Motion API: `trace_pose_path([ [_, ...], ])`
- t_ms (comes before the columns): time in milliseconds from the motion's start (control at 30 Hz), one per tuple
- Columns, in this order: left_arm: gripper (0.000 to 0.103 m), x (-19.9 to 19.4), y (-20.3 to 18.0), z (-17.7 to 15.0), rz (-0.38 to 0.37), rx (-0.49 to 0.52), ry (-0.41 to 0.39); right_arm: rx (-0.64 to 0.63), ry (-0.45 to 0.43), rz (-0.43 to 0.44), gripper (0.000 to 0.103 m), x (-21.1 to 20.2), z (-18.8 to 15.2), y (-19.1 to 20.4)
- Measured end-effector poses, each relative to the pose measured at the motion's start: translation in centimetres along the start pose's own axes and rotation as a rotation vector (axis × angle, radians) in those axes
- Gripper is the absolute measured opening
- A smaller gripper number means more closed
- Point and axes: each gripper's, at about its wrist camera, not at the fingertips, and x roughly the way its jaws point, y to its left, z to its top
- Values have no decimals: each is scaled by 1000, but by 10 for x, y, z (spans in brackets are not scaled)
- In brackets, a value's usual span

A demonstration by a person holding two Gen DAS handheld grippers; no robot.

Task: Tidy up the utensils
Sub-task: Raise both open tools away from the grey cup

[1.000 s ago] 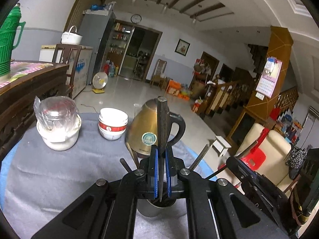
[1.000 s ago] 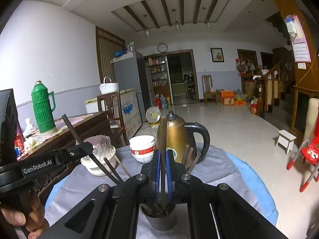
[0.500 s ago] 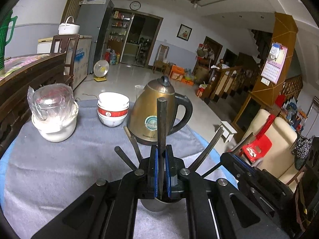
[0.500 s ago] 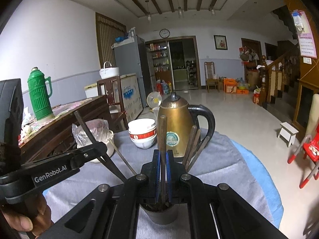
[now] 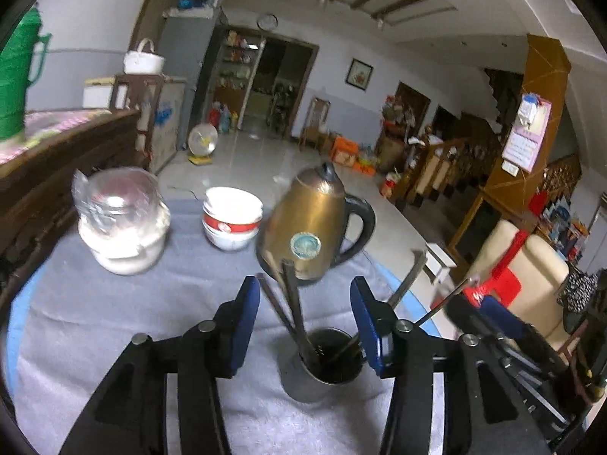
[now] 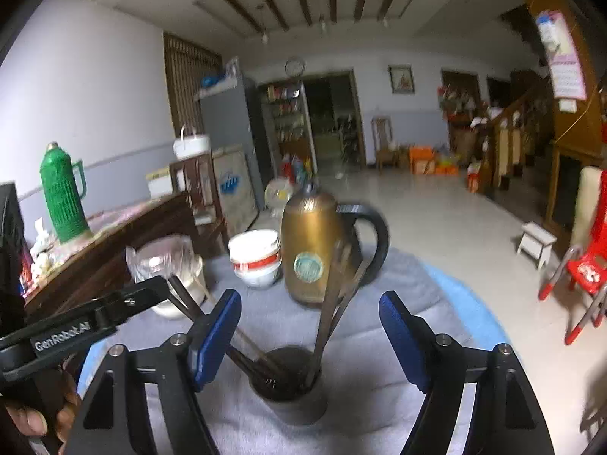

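Utensils [image 5: 290, 303]: several long, dark, slender handles, some flat and bar-like, one paler and wooden-looking; working ends hidden inside the holder. They stand loosely and fan outward, leaning left and right against the rim.

Metal cup [image 5: 329, 362]: small, round, dull grey steel with a dark interior; upright on the near middle of the counter [image 5: 114, 341], which is covered by a grey cloth [image 5: 95, 322] over a blue underlayer showing at the edges.

Left claw [image 5: 305, 322]: blue-padded fingers [image 5: 246, 322] apart and opening, set either side of the cup; handles rise between them, pads touching none.

Right claw [image 6: 309, 326]: blue pads wide apart and opening, flanking the same cup [image 6: 290, 383]; two handles [image 6: 334, 295] lean between them, unpressed. A hand [image 6: 41, 421] grips the left tool at the lower left of the right wrist view.

Beyond, further on the counter: brass-coloured kettle [image 5: 315, 227] with black handle, just behind the cup; stacked white bowls [image 5: 232, 218] with a red band to its left; plastic-wrapped white pot [image 5: 121, 223] far left. Green thermos [image 6: 62, 193] on a wooden sideboard, well apart.
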Motion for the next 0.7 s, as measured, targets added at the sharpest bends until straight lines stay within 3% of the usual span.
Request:
trace_pose_path([
  [67, 56, -11, 4, 1, 9, -7, -19, 7, -10, -1, 79, -11, 1, -1],
  [167, 72, -24, 10, -2, 45, 0, -37, 6, -18, -8, 79, -25, -3, 0],
  [300, 79, -27, 15, -18, 100, 35, -17, 13, 12, 3, 79, -36, -18, 1],
  [467, 79, -17, 19, -41, 132, 45, 61, -18, 92, 26, 79, -36, -44, 12],
  [700, 81, -24, 17, -56, 151, 69, 90, 2, 156, 39, 79, -37, -68, 15],
])
